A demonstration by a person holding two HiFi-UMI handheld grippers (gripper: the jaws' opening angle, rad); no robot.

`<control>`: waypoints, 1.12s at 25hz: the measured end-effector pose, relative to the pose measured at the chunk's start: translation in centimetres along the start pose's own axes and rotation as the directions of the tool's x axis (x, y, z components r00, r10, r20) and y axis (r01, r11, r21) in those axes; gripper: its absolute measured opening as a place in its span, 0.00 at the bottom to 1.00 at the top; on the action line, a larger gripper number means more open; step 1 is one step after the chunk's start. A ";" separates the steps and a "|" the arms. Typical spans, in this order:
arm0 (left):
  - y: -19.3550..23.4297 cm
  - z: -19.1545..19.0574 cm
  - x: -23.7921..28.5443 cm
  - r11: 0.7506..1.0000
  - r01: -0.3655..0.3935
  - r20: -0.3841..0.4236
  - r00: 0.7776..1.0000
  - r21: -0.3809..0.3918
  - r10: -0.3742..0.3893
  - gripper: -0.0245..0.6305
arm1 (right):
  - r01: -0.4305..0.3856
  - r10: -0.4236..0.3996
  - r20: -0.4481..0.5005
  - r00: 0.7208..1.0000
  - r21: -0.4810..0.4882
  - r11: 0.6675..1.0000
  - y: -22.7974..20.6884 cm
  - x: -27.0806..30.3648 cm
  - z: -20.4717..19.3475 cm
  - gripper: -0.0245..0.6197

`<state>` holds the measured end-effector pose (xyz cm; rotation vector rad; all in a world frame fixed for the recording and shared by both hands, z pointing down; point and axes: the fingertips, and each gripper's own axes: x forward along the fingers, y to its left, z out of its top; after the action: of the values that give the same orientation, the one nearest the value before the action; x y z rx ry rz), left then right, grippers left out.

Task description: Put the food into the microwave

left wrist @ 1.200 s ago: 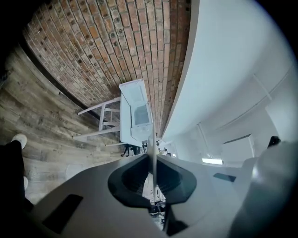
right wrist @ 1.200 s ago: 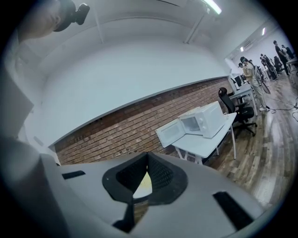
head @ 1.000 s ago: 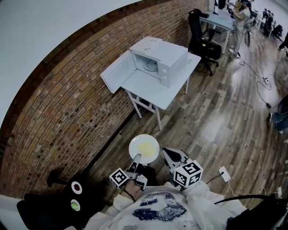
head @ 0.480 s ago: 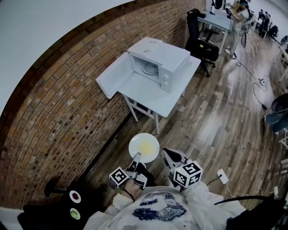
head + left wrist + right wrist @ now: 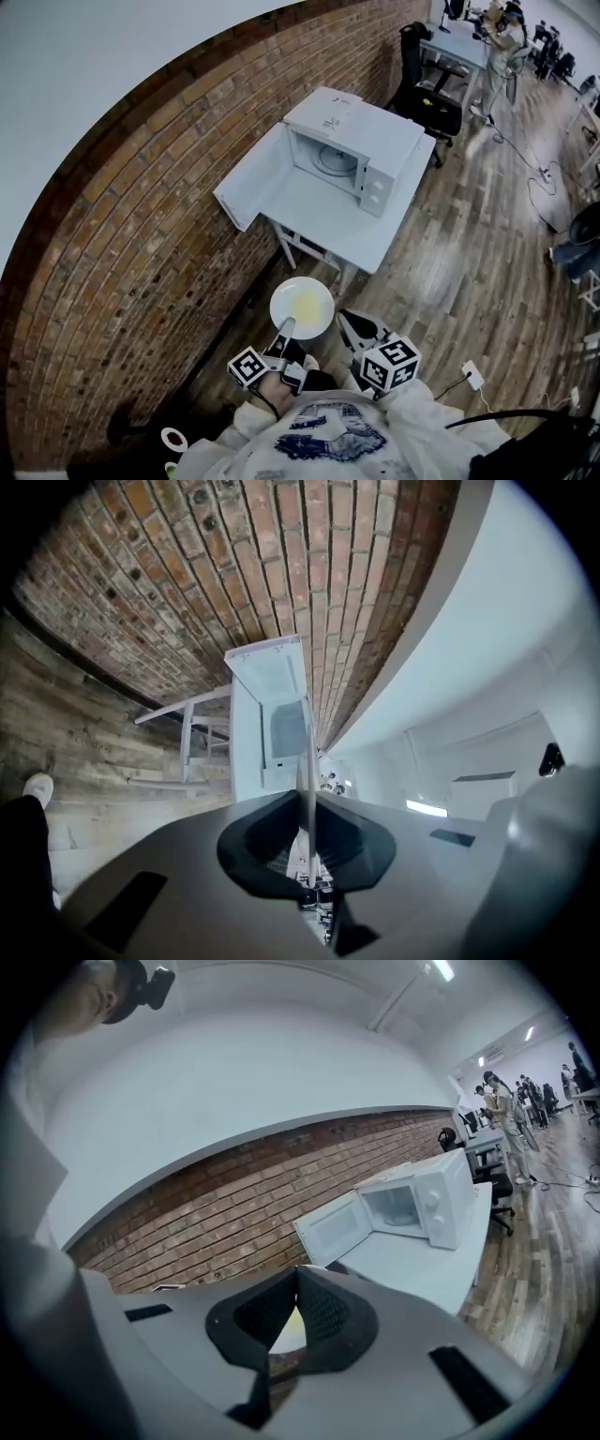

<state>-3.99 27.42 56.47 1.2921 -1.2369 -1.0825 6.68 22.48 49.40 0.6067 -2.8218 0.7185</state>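
A white plate [image 5: 302, 307] with yellow food on it hangs level in front of me. My left gripper [image 5: 285, 330] is shut on its near rim. In the left gripper view the plate [image 5: 307, 761] shows edge-on as a thin line between the jaws of that gripper [image 5: 307, 794]. My right gripper [image 5: 347, 322] is just right of the plate, shut and empty; in its own view the tips of the gripper [image 5: 298, 1274] meet. Ahead, the white microwave [image 5: 361, 155] stands on a white table [image 5: 328, 220] with its door [image 5: 251, 187] swung open to the left. The microwave [image 5: 422, 1204] also shows open in the right gripper view.
A brick wall [image 5: 141, 216] runs along the left behind the table. A black office chair [image 5: 427, 98] stands beyond the microwave, with a desk and people [image 5: 506, 28] further back. A power strip [image 5: 472, 375] and cables lie on the wooden floor at right.
The table and microwave have come closer and sit larger in the head view. The dark things at lower left have slid almost out of the picture. Both grippers keep their pose with the plate.
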 end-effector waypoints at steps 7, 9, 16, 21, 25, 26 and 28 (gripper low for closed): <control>0.6 6.7 3.1 1.000 0.016 -0.086 0.996 -0.001 -0.016 0.07 | 0.067 -0.067 0.025 0.997 0.015 0.998 0.8 7.0 1.9 0.06; 1.2 7.9 3.2 1.000 -0.006 -0.108 0.994 0.015 0.008 0.07 | 0.082 -0.082 0.033 0.996 0.017 0.997 1.3 8.0 2.3 0.06; 1.6 10.5 4.0 0.999 -0.004 -0.134 0.991 0.035 0.009 0.07 | 0.126 -0.126 0.075 0.989 -0.002 0.992 1.6 9.6 4.4 0.06; 0.1 10.7 5.1 0.996 0.078 -0.128 0.988 -0.039 -0.082 0.07 | 0.124 -0.123 0.063 0.990 -0.010 0.992 1.8 10.3 4.2 0.06; 2.4 11.5 5.8 1.000 -0.001 -0.136 0.991 0.019 0.004 0.07 | 0.130 -0.129 0.055 0.990 -0.010 0.992 0.6 11.3 4.2 0.06; 2.7 11.7 6.2 1.000 -0.013 -0.137 0.990 0.023 0.016 0.07 | 0.130 -0.130 0.053 0.990 -0.009 0.991 0.3 11.6 4.3 0.06; 3.0 12.0 7.1 1.000 -0.018 -0.144 0.989 0.021 0.021 0.07 | 0.130 -0.130 0.049 0.990 -0.003 0.991 -0.3 12.3 4.5 0.06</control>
<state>-15.65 19.53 58.57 1.3460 -1.1517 -0.9481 -4.60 15.81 48.72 0.8093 -2.7947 0.6792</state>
